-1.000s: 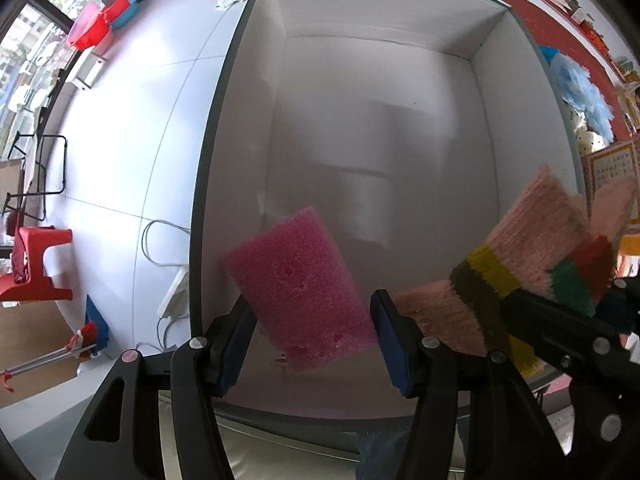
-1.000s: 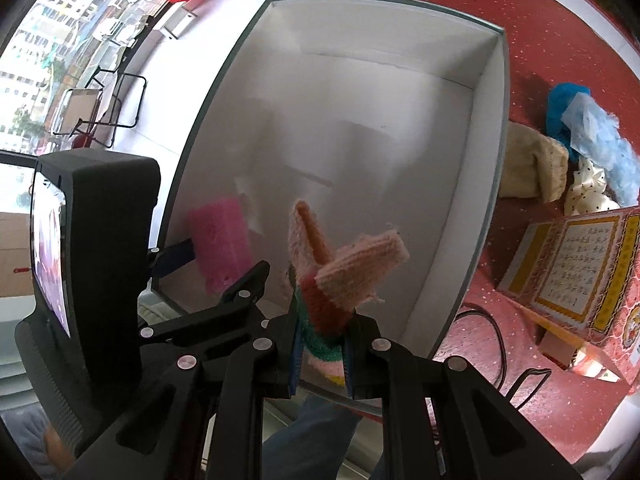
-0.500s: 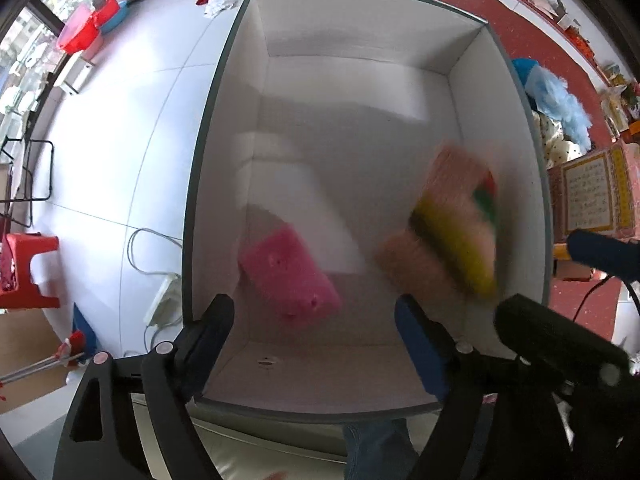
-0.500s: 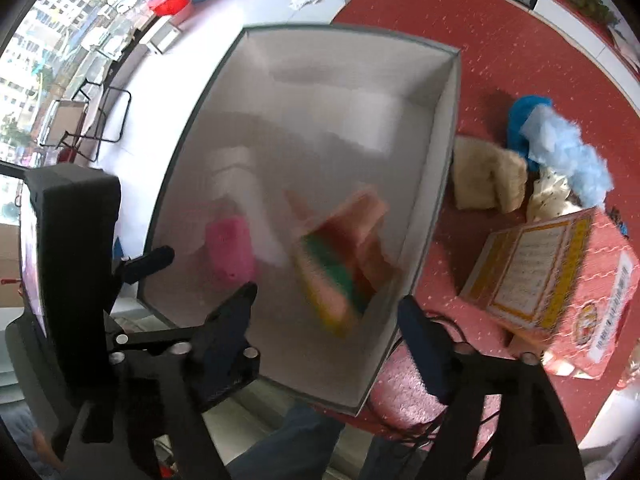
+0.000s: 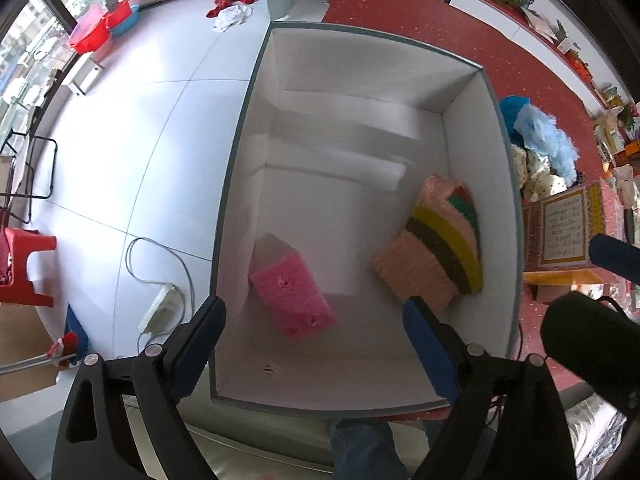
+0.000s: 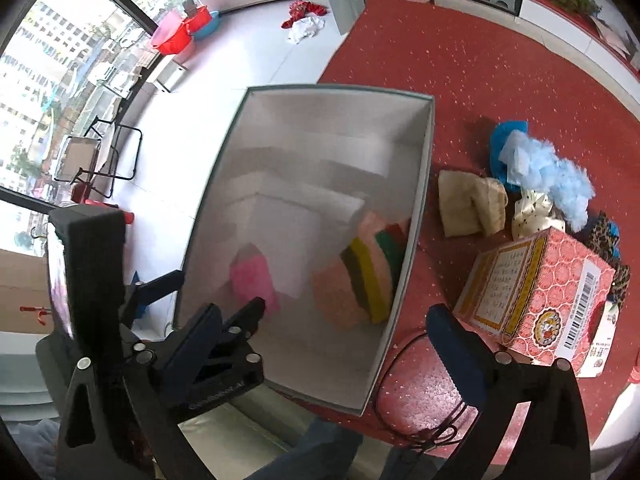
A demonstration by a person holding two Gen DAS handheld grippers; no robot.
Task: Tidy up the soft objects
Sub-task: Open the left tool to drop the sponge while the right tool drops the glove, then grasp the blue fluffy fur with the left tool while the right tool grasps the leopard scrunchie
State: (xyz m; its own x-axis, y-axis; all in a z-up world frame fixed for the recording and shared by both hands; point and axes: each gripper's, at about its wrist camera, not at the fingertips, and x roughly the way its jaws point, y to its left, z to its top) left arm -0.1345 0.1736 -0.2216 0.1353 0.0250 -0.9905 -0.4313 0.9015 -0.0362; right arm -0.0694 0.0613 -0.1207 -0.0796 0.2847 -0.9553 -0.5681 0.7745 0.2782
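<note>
above the white box (image 5: 236, 184), my left gripper (image 5: 316, 320) points straight down, its blue-padded jaws opening with nothing clamped between them; the pink sponge (image 5: 292, 296) lies far below on the box floor, by the box's left wall and towards its near end. my right gripper (image 6: 344, 320) hangs over the box's near right corner, jaws opening to their widest and likewise gripping nothing. the striped knitted piece (image 5: 436, 252), peach with brown, yellow, green and red bands, rests on the box floor against the right wall, well apart from the sponge.

outside the box, on the red carpet (image 6: 460, 72) just beyond its right wall, sit a beige knitted item (image 6: 468, 208), a blue fluffy bundle (image 6: 536, 168) and a white dotted cloth (image 6: 532, 216), all close together. a pink printed carton (image 6: 540, 296) stands nearer than these to the box's near end, by its right side. a black cable (image 6: 400, 360) loops on the carpet at the box's near right corner. to the left of the box, on pale floor tiles, a power strip (image 5: 160, 312) with a grey cord lies beside the left wall.
</note>
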